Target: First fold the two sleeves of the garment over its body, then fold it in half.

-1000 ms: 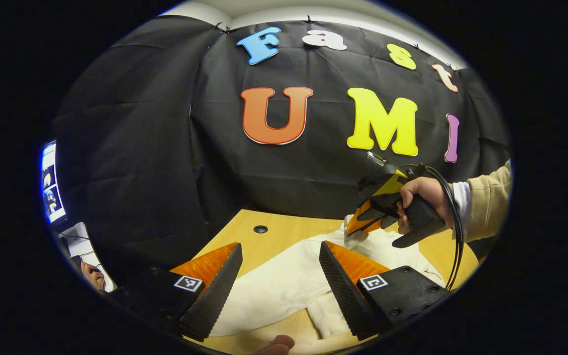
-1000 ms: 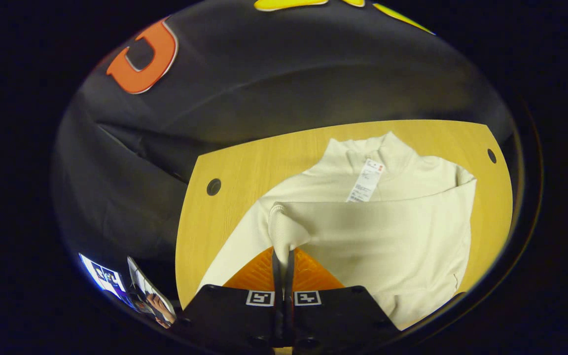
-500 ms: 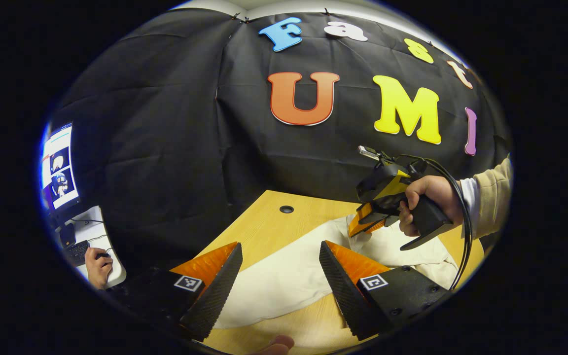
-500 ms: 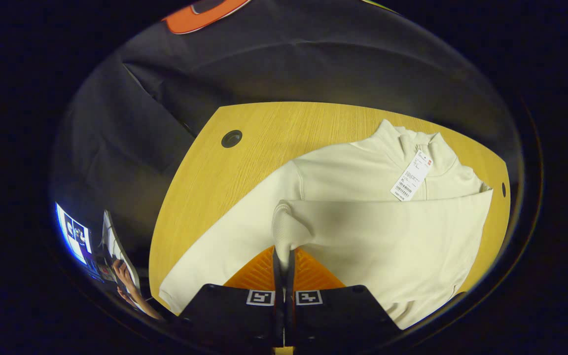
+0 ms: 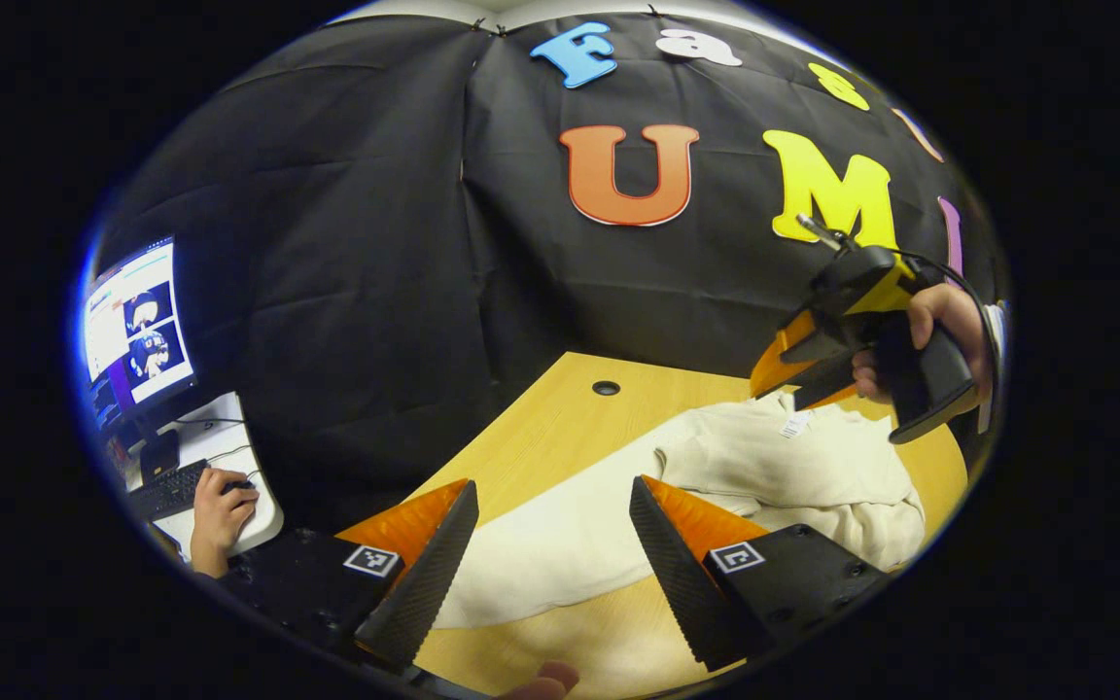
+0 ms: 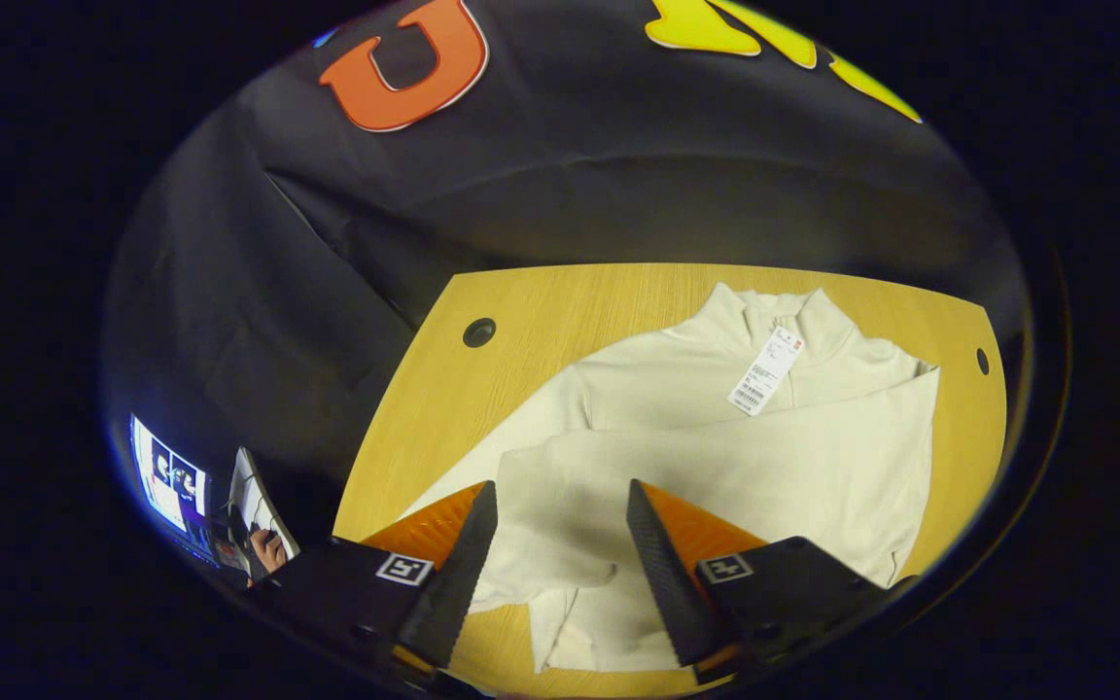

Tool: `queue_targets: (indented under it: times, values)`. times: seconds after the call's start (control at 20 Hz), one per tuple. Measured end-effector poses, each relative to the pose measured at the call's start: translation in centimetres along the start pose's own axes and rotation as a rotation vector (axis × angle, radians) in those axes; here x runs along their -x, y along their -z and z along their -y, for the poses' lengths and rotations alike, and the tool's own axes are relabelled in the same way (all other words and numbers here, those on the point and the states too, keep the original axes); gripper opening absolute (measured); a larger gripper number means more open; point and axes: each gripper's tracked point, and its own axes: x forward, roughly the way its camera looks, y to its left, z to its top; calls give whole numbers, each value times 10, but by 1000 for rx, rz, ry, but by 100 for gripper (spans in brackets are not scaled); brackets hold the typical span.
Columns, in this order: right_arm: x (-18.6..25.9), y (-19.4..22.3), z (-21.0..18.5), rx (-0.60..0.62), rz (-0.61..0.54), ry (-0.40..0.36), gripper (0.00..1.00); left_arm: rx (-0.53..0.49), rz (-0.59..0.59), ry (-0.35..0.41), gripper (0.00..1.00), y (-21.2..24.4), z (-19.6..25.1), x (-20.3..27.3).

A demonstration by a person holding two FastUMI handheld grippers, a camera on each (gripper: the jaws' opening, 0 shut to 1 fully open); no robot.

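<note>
Garment (image 6: 716, 457): I see it flat on the table (image 6: 443, 408), collar toward the wall, one sleeve folded across. Right gripper (image 6: 560, 544) and left gripper (image 5: 550, 544): fingers wide, holding nothing.

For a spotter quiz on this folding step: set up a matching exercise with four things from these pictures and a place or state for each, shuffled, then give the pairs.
Things
1. right gripper
2. paper tag
3. folded sleeve
4. unfolded sleeve

Places or states
A. hangs at the garment's collar
B. open, above the cuff
C. lies across the garment's body
D. stretches out over the table, beside the body

Pairs: 1-B, 2-A, 3-C, 4-D
</note>
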Motion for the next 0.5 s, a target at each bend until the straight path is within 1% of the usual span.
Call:
queue_targets:
  times: [0.05, 0.1, 0.15, 0.2, 0.25, 0.4, 0.5]
  values:
    - [12, -5, 7, 18, 29, 1, 82, 12, -23, -26, 100, 6, -6, 0]
    - [26, -11, 15, 36, 68, 11, 88, 26, -47, -57, 99, 13, -13, 1]
    - [40, -20, 27, 61, 117, 41, 92, 43, -70, -84, 100, 20, -19, 1]
    - [52, -26, 34, 91, 159, 54, 95, 62, -94, -109, 99, 26, -25, 2]
    - [68, -34, 43, 119, 202, 69, 93, 79, -113, -131, 99, 32, -30, 3]
    - [121, -49, 67, 176, 328, 123, 94, 106, -154, -192, 100, 47, -50, 0]
    - [155, -47, 80, 187, 386, 137, 94, 110, -192, -265, 100, 59, -69, -1]
